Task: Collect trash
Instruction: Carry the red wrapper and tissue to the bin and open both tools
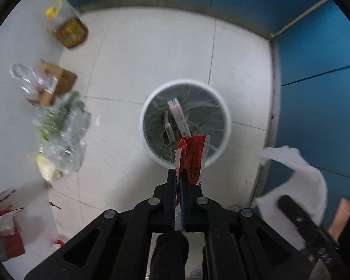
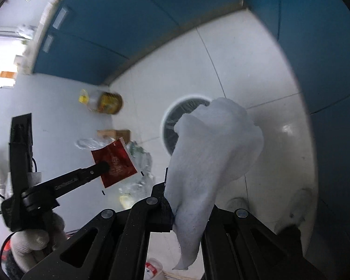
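In the left wrist view my left gripper [image 1: 178, 175] points straight down, shut on a red sachet [image 1: 191, 158] that hangs over the near rim of a white round bin [image 1: 149, 144]. The bin has a clear liner and holds a white-and-pink carton [image 1: 178, 114] and other scraps. My right gripper [image 2: 175, 186] is shut on a white tissue [image 2: 212, 158], which drapes over its fingers and hides part of the bin [image 2: 172, 121]. In the right wrist view the left gripper [image 2: 102, 166] grips the red sachet [image 2: 115, 163], to the left of the bin. The tissue [image 1: 291, 175] also shows right of the bin.
On the white surface to the left lie an oil bottle [image 1: 67, 28], a cardboard box [image 1: 58, 81] and crumpled clear plastic [image 1: 63, 126]. Blue cabinet fronts [image 1: 315, 81] close in the tiled floor behind and to the right. A person's white shoe [image 2: 296, 205] stands near the bin.
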Tool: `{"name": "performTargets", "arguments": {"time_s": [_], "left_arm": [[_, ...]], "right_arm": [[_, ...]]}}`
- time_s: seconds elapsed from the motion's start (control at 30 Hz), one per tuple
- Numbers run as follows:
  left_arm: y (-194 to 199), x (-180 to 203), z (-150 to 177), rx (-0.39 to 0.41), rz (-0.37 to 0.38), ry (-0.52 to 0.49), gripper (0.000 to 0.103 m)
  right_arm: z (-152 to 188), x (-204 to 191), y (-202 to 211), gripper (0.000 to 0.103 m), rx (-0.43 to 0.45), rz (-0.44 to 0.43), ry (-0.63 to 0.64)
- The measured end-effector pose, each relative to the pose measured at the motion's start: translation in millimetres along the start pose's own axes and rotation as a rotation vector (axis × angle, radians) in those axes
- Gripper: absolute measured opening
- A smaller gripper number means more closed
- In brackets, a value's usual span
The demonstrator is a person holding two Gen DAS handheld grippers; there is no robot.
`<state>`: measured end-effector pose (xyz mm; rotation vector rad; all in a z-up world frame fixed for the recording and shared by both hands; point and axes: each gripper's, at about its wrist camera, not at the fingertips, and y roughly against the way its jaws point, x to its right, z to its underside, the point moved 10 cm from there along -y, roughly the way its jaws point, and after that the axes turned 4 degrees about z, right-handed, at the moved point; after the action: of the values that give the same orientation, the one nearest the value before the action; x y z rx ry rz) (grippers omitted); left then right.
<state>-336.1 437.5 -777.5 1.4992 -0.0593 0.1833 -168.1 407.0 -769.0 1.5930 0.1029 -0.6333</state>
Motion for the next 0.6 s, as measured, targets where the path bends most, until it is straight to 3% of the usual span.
{"name": "performTargets", "arguments": {"time_s": [0.2,0.4,0.43,0.47,0.5,0.53,0.57,0.6], "left_arm": [[-96.3,-30.0,-23.7,-0.071,0.024,0.026,0.001],[-122.1,-38.9,-35.3,-0.075,0.013,0.041,0.006],[-121.1,-41.7,-35.4,-0.069,0.010,0.040,0.007],[-119.6,-44.9,-36.2,-0.060,0.004,0.043,0.013],[-115.3,-49.8,-35.5,-0.045,-0.011,0.050,0.023],[-112.3,-53.7,-34.9,-0.034,-0.030,0.048,0.061],[-108.0,-58.2,-34.4,-0.024,-0.055,0.041,0.100],[-103.5,-60.5,-35.3,-0.009,-0.071,0.034,0.103]], "right_arm": [[-15.5,23.3,-152.6,0.001,-0.075,0.030,0.059],[-28.7,38.8,-233.9,0.003,-0.140,0.100,0.102],[-29.3,44.9,-235.4,0.013,-0.142,0.116,0.108],[-31.4,44.5,-234.7,0.032,-0.143,0.122,0.107],[-33.3,44.2,-232.7,0.040,-0.135,0.123,0.103],[-35.2,43.6,-227.7,0.052,-0.125,0.134,0.107],[-35.9,42.0,-220.0,0.057,-0.114,0.143,0.111],[-35.5,45.3,-208.6,0.058,-0.106,0.164,0.118]]}}
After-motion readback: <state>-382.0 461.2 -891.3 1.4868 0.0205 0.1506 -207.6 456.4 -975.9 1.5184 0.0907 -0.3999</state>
